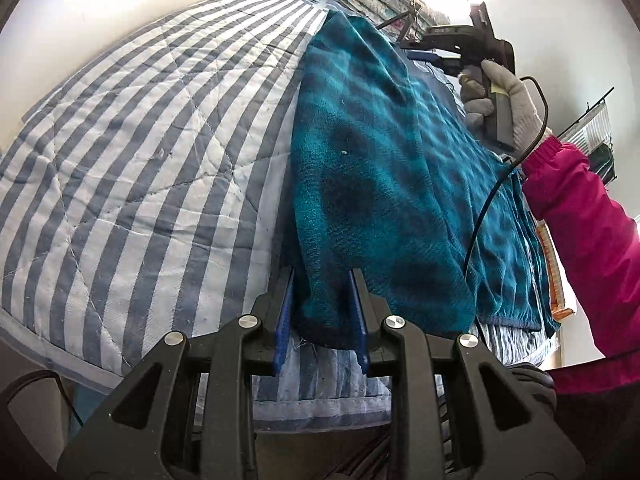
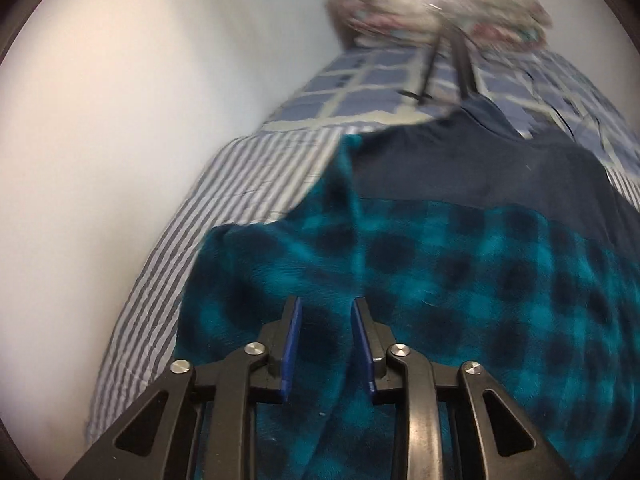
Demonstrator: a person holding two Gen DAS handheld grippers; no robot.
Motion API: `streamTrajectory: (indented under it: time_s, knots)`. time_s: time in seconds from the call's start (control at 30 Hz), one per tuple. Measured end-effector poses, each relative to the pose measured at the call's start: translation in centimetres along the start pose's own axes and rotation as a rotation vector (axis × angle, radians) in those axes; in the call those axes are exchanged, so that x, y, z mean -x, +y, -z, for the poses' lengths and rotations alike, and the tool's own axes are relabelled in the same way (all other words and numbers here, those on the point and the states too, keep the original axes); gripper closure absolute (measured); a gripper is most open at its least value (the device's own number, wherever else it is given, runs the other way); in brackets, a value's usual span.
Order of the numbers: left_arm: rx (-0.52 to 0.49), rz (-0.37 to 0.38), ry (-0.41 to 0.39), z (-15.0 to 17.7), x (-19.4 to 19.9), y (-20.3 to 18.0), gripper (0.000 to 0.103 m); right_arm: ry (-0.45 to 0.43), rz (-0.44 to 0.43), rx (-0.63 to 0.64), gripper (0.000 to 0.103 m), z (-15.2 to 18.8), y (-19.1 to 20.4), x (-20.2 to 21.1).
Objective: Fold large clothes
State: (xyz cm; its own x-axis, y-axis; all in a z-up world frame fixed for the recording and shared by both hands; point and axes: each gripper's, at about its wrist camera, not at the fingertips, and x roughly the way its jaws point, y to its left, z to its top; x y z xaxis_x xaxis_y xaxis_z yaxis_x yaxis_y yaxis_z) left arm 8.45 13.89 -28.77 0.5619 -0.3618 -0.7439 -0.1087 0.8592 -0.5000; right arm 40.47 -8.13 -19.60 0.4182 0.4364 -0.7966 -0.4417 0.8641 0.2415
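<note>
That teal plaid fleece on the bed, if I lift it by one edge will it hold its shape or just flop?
The teal fleece will probably flop: it already drapes and creases over the striped quilt. Its fuzzy pile looks grippy rather than slippery. Being large, it likely drags and sags when lifted from one edge.

Teal fleece garment [image 1: 384, 184] with dark checks (navy panel), blue-and-white striped quilt [image 1: 132, 152], magenta sleeve [image 1: 584, 216]

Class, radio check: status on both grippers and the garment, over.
Left gripper open, straddling teal fleece garment corner. Right gripper open over it. Black cable crosses the fleece.
</note>
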Motion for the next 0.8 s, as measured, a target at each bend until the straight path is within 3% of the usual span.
streamTrajectory:
  time_s: [0.1,0.23,0.3,0.4,0.5,0.7,0.8]
  knots:
    - [-0.003,-0.002,0.003,0.0,-0.1,0.0,0.079,0.013,0.042,0.077,0.083,0.7,1.5,-1.9]
    - [0.014,0.007,-0.005,0.1,0.6,0.1,0.077,0.086,0.094,-0.003,0.083,0.7,0.0,-6.3]
    - [0.050,0.015,-0.018,0.1,1.0,0.8,0.058,0.101,0.098,-0.027,0.085,0.9,-0.6,-7.6]
    - [0.117,0.042,-0.035,-0.3,1.6,2.2,0.055,0.107,0.095,-0.027,0.083,0.6,-0.4,-6.6]
    - [0.161,0.102,-0.006,-0.6,1.4,2.9,0.055,0.056,0.065,-0.025,0.078,0.5,-0.2,-2.7]
    - [0.245,0.190,0.015,-0.3,0.7,3.5,0.050,-0.071,-0.046,0.005,0.068,2.0,1.5,9.2]
    - [0.311,0.237,0.014,-0.4,0.9,4.4,0.050,-0.135,-0.093,0.030,0.053,3.6,2.7,15.0]
